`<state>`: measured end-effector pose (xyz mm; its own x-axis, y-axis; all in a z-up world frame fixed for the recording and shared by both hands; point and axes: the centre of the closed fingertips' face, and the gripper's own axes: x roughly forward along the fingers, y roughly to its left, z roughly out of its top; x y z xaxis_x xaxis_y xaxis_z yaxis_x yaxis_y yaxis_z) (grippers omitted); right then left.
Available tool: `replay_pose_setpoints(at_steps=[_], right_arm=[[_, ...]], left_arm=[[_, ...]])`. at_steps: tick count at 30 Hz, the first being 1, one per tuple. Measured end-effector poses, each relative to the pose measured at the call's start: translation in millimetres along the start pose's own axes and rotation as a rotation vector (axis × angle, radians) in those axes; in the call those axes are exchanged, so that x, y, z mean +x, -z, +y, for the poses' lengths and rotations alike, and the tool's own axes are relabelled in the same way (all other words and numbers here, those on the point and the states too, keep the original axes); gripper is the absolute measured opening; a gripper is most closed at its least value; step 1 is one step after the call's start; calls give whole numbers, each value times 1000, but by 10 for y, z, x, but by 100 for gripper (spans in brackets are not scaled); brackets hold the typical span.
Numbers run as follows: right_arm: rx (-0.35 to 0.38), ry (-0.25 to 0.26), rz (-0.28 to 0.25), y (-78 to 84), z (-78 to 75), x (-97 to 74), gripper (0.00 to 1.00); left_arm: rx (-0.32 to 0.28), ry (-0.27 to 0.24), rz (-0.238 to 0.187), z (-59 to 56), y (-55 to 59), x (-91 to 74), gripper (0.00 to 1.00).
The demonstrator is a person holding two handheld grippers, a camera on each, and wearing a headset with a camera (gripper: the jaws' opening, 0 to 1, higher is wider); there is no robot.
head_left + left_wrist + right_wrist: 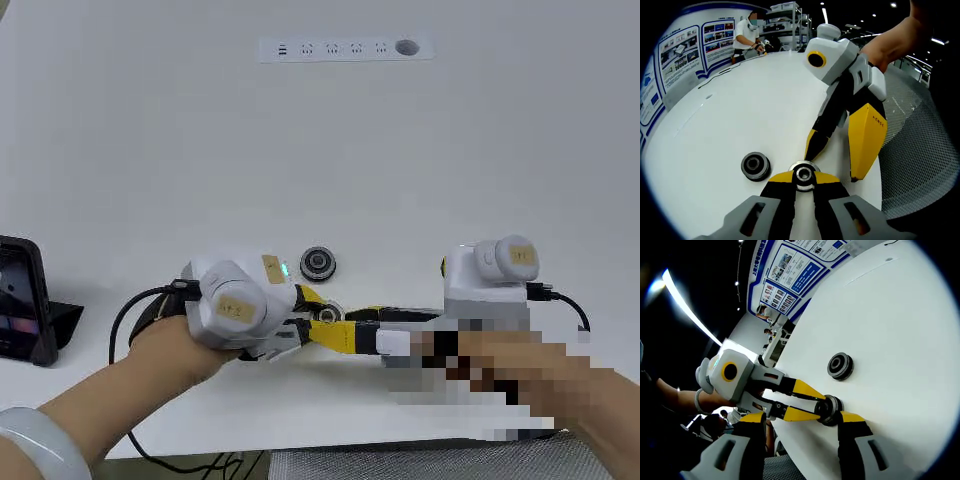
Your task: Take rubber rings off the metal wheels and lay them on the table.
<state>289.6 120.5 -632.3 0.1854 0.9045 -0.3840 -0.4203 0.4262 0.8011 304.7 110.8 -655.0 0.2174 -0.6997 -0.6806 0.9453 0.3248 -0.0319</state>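
The left gripper (pixel 803 181) clamps a wheel (pixel 830 410) between its jaws. The right gripper (pixel 802 416) stands wide open, one jaw beside that wheel. Another wheel (pixel 318 263) lies near it.

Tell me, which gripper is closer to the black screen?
Left. The left gripper sits right of the screen; the right gripper reaches in from farther right.

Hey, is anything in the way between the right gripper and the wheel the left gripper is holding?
Nothing visible. The left gripper clamps the wheel at its jaw tips, and the open right gripper is right beside it. The second wheel lies apart on the table.
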Motion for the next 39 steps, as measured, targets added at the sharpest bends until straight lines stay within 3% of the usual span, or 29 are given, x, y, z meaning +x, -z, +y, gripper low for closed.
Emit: replay_pose_setpoints(at_steps=[4,6,10,21,27,33,39], right_arm=[[19,-3,52,131,5,8,59],[-13,3,35,132,5,22,59],[22,5,12,111,-7,12,58],[17,15,14,97,-16,18,58],[5,22,-31,-53,-11,-29,59],[-3,39,-35,-121,-97,7,60],[-11,22,-28,-158,-68,86,61]], left_arm=[[0,0,0,0,0,0,13],[0,0,0,1,1,1,13],[-3,-2,-2,3,3,0,13],[-4,-2,-4,6,5,-1,13],[-4,-2,-4,10,5,-1,13],[-4,-2,-4,8,4,0,13],[-6,-2,-5,7,5,-1,13]])
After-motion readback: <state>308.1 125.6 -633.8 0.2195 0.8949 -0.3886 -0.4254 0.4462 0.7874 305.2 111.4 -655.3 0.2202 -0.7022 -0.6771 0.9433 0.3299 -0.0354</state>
